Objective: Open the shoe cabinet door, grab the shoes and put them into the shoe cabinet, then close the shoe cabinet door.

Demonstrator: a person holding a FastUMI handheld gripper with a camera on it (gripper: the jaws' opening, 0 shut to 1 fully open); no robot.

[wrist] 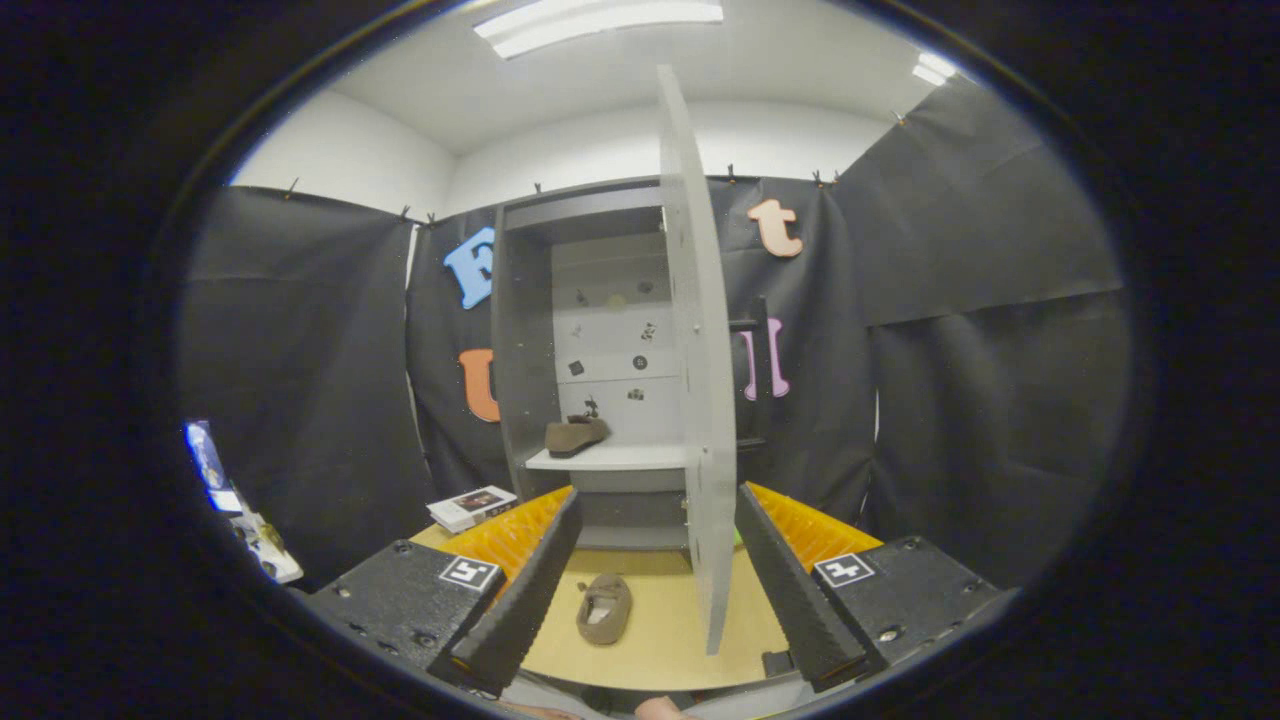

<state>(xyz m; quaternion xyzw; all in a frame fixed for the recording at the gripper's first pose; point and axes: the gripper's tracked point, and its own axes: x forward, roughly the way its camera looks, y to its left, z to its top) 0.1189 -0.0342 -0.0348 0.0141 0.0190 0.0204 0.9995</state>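
A grey shoe cabinet (590, 330) stands on the wooden table against the cloth wall. Its door (698, 360) is swung wide and stands edge-on toward me, reaching down between my fingers. One brown shoe (576, 436) lies on the cabinet's white shelf (640, 458). A second brown shoe (604, 609) rests on the table (660, 630), between my fingers and to the left of the door's lower edge. My gripper (655, 575) is open, with nothing pressed between its fingers; the door's edge sits nearer the right finger.
A small white box (470, 507) lies on the table left of the cabinet. Some objects (240, 510) sit at the far left by the cloth. A dark stand (760, 370) rises behind the door on the right.
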